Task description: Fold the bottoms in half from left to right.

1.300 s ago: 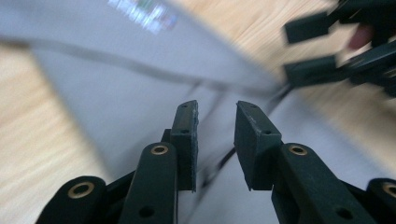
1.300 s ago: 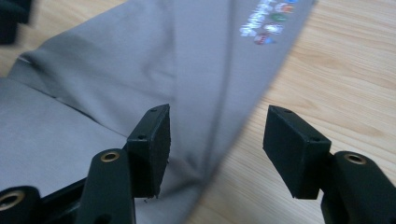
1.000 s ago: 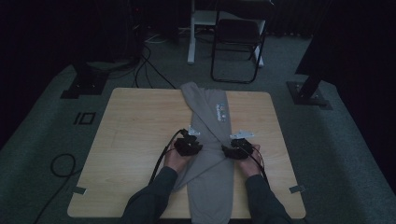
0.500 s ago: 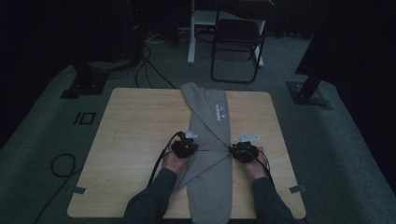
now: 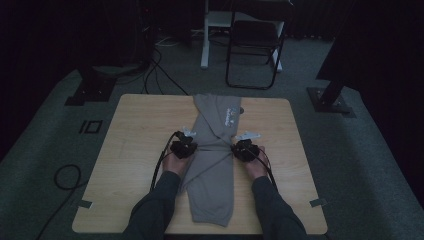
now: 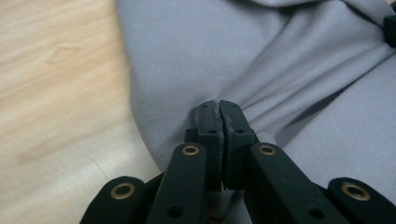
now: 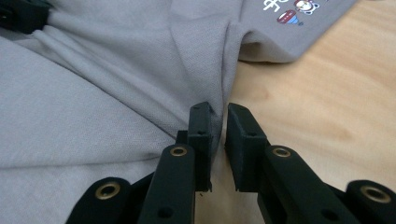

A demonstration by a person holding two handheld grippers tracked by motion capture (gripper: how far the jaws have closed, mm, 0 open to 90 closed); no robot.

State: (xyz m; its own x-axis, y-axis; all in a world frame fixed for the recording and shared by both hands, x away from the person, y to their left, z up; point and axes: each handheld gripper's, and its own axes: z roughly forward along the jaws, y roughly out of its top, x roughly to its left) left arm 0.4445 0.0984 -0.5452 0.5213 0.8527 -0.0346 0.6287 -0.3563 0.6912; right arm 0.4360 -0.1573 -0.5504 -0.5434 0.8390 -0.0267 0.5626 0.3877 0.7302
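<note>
High view is showing a grey garment [image 5: 212, 175] lying lengthwise down the middle of the bench [image 5: 125, 165], its far end with a small print reaching toward the far edge and its near end close to the person's edge. The left gripper [image 5: 183, 147] is sitting at the garment's left edge and the right gripper [image 5: 243, 148] at its right edge, roughly at mid-length, with creases running taut across the cloth between them. Left gripper view is showing its fingers [image 6: 208, 123] pressed together on a fold of the grey fabric [image 6: 261, 60], so that side is pinching the cloth. Right gripper view is showing its fingers [image 7: 201, 126] closing in, a narrow gap remaining, with the garment's edge fold [image 7: 219, 79] standing between them; whether the pads are already biting the cloth is not clear from this angle. Judged step: both sides are being gripped at mid-length, most likely ahead of a fold. The next move is calling for a firm bite on the right before any lift, then both hands rising together and evenly so the cloth is not skewing or slipping out of one side.
</note>
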